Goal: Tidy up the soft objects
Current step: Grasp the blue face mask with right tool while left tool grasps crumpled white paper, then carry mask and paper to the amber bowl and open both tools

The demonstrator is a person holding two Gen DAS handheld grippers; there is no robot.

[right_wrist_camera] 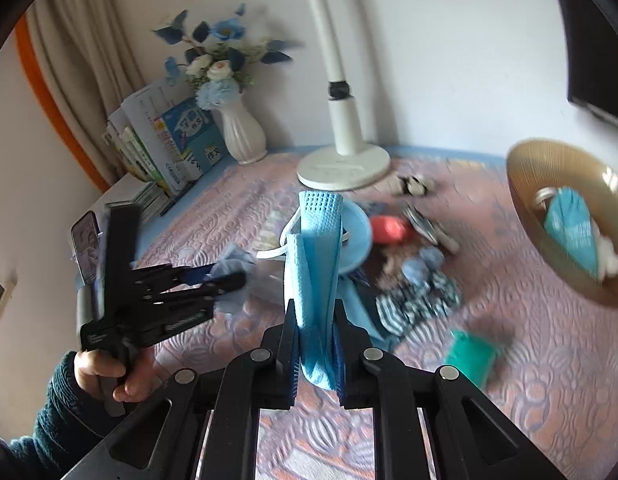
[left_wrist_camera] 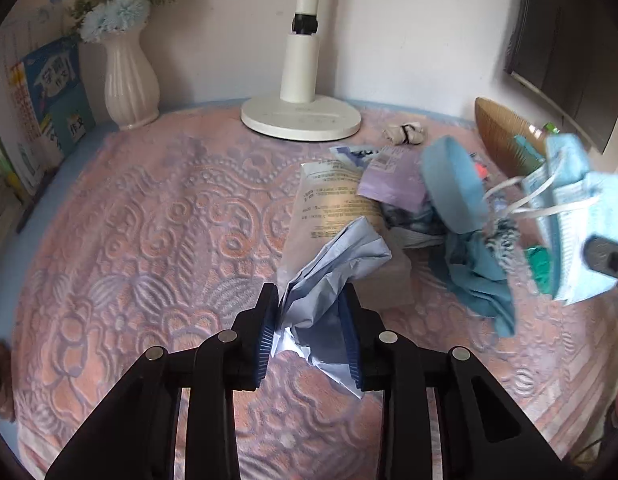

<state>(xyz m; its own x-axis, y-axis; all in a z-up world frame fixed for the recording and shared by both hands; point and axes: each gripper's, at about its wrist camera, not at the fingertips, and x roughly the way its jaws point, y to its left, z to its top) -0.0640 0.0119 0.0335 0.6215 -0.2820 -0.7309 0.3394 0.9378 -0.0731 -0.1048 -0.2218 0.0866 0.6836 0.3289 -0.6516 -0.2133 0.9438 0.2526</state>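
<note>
In the left wrist view my left gripper [left_wrist_camera: 311,320] is shut on a crumpled pale blue sheet [left_wrist_camera: 337,268], held just above the pink blanket [left_wrist_camera: 149,240]. The right wrist view shows my right gripper [right_wrist_camera: 315,320] shut on a folded blue face mask [right_wrist_camera: 317,272] that stands up between its fingers, white ear loops dangling. That mask [left_wrist_camera: 569,220] also hangs at the right of the left wrist view. A pile of soft things lies ahead: a teal cloth [left_wrist_camera: 481,276], striped socks [right_wrist_camera: 417,304], a red item [right_wrist_camera: 389,228] and a blue round pad [right_wrist_camera: 355,236].
A woven bowl [right_wrist_camera: 569,220] at the right holds a blue item and something white. A white lamp base [right_wrist_camera: 343,168], a white vase with flowers [right_wrist_camera: 243,136] and leaning books [right_wrist_camera: 169,140] line the back. A green packet [right_wrist_camera: 471,354] lies near right. A person's hand [right_wrist_camera: 105,372] grips the left tool.
</note>
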